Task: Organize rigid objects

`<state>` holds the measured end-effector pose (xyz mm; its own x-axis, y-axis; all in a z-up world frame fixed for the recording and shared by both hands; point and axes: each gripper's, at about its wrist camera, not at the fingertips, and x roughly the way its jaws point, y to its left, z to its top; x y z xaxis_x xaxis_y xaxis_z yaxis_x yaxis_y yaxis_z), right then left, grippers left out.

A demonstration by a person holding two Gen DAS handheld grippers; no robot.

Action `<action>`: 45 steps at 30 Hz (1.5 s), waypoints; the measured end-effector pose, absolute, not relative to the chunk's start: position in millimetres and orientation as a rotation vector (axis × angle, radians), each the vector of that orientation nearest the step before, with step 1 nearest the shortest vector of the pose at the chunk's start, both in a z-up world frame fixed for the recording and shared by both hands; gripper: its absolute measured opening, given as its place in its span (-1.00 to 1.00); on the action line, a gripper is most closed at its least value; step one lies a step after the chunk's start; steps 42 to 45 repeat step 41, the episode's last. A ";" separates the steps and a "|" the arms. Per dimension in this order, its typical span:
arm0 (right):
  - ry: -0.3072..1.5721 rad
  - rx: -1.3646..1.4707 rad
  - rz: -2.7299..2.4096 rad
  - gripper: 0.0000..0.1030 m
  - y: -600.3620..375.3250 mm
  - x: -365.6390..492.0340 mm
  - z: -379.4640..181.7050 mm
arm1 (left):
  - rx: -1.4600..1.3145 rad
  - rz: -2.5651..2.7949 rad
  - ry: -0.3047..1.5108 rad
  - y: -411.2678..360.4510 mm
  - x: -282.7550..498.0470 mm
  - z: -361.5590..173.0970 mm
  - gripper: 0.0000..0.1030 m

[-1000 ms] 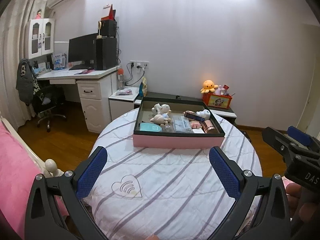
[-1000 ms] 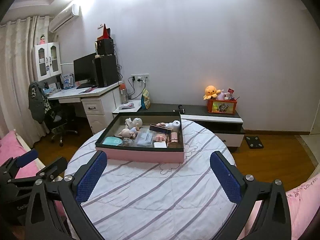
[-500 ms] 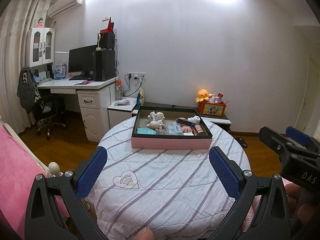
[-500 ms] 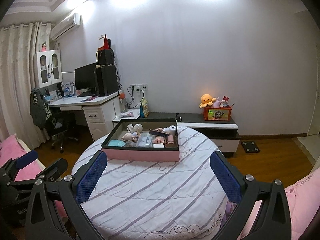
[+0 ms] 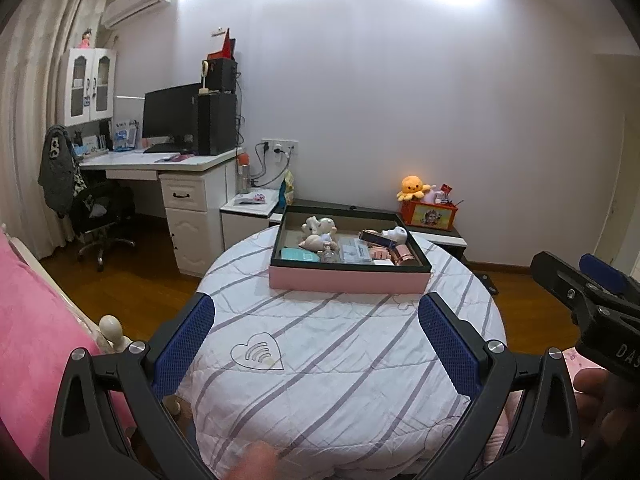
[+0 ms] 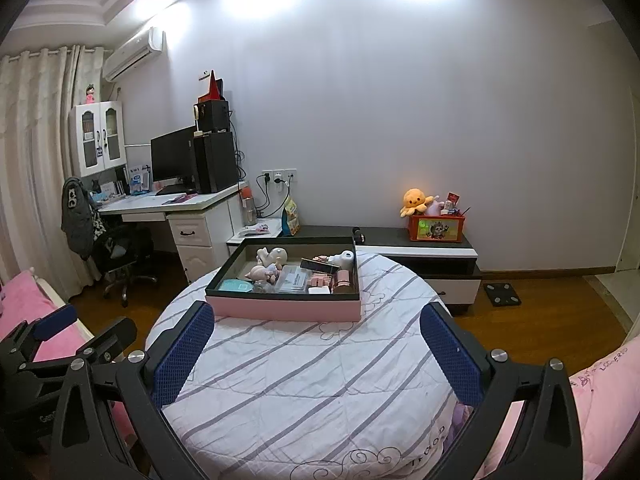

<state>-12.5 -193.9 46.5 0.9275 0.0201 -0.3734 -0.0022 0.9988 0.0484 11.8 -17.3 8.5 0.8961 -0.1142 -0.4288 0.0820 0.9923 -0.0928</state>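
A pink box with a dark rim (image 5: 348, 278) (image 6: 286, 307) sits at the far side of a round table with a striped white cover (image 5: 340, 360) (image 6: 304, 384). It holds several small items: pale figurines (image 5: 318, 228), a teal case (image 5: 299, 255), a clear packet (image 5: 356, 250), a rose-gold tube (image 5: 404, 254). My left gripper (image 5: 316, 344) is open and empty, well short of the box. My right gripper (image 6: 316, 352) is open and empty too, also short of the box. Each gripper shows at the edge of the other's view.
A pink bed (image 5: 28, 320) lies at the left and pink bedding (image 6: 600, 392) at the right. Behind the table stand a white desk (image 5: 172, 164) with monitor, an office chair (image 5: 100, 216), and a low cabinet (image 6: 424, 248) bearing an orange toy box (image 6: 436, 227).
Both grippers have drawn back and risen from the table; the box looks smaller and farther away. Both stay open and empty.
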 end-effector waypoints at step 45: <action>0.395 0.047 0.018 1.00 -190.4 -12.0 39.7 | -0.049 -0.103 0.409 -17.2 5.3 14.3 1.00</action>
